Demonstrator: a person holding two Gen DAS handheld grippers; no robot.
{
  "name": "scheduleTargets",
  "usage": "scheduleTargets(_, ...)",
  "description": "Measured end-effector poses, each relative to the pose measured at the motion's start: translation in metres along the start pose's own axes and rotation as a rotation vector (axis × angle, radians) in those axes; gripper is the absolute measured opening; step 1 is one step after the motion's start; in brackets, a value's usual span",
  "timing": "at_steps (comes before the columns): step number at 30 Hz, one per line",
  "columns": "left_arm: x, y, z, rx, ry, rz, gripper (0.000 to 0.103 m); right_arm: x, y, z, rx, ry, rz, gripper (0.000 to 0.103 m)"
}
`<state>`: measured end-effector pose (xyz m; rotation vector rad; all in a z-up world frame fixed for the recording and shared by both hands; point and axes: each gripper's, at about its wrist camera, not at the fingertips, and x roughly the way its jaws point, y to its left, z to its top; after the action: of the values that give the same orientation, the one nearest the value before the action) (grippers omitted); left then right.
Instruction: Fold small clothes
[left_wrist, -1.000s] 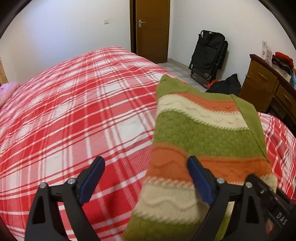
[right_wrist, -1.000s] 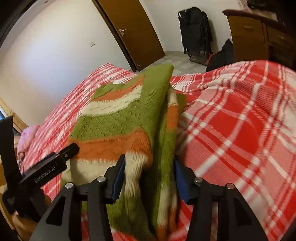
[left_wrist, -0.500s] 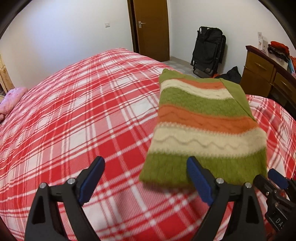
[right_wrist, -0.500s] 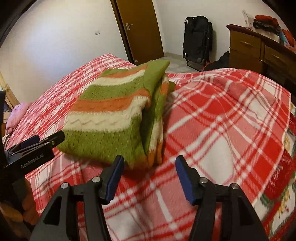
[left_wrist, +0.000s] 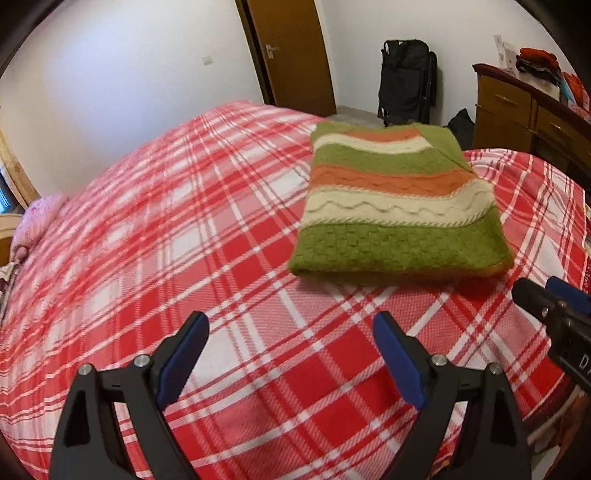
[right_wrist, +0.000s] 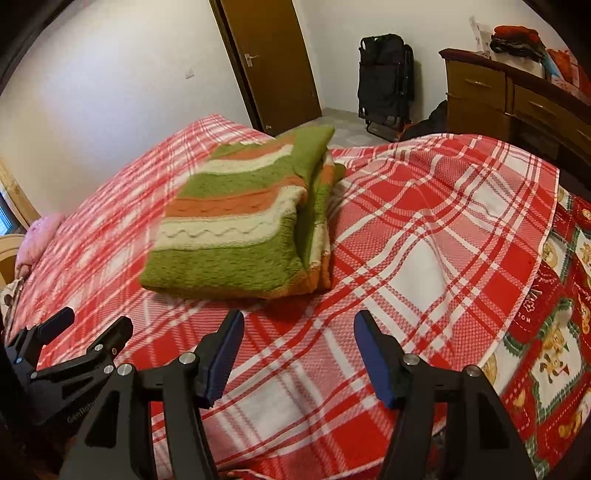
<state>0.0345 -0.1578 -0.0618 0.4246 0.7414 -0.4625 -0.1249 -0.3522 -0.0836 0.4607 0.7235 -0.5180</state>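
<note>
The left tongs (left_wrist: 291, 338) stood wide apart with nothing between the blue pads, poised over bare plaid. The right tongs (right_wrist: 299, 336) were also apart and empty; their jaws had just been opening, and no cloth lay between them. Each pair sat a little short of the folded sweater (left_wrist: 399, 206), touching neither it nor the other pair. The tip of the right tongs showed at the right edge of the left wrist view, and the left tongs appeared at the lower left of the right wrist view.

The sweater, knitted in green, orange and cream stripes, lay folded into a thick rectangle on the bed (left_wrist: 184, 229), its layered edges visible on the right side in the right wrist view. A red and white plaid blanket (right_wrist: 424, 236) covered the bed. Beyond it stood a brown door (left_wrist: 291, 51), a black folded item (left_wrist: 406, 88) against the white wall, and a wooden dresser (left_wrist: 517, 110) with clothes piled on top.
</note>
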Motion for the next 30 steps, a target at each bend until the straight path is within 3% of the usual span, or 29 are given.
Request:
scheduleTargets(14, -0.084, 0.021, 0.012, -0.097, -0.220, -0.047, 0.103, -0.088, 0.026, 0.021, -0.058, -0.286, -0.090, 0.063)
scheduleTargets(20, -0.108, 0.025, 0.016, -0.120, -0.299, -0.056, 0.103, -0.119, 0.038, 0.020, -0.087, -0.406, -0.093, 0.070)
scheduleTargets(30, -0.138, 0.035, 0.015, -0.162, -0.426, -0.025, 0.103, -0.140, 0.033, 0.024, -0.060, -0.491, -0.096, 0.070)
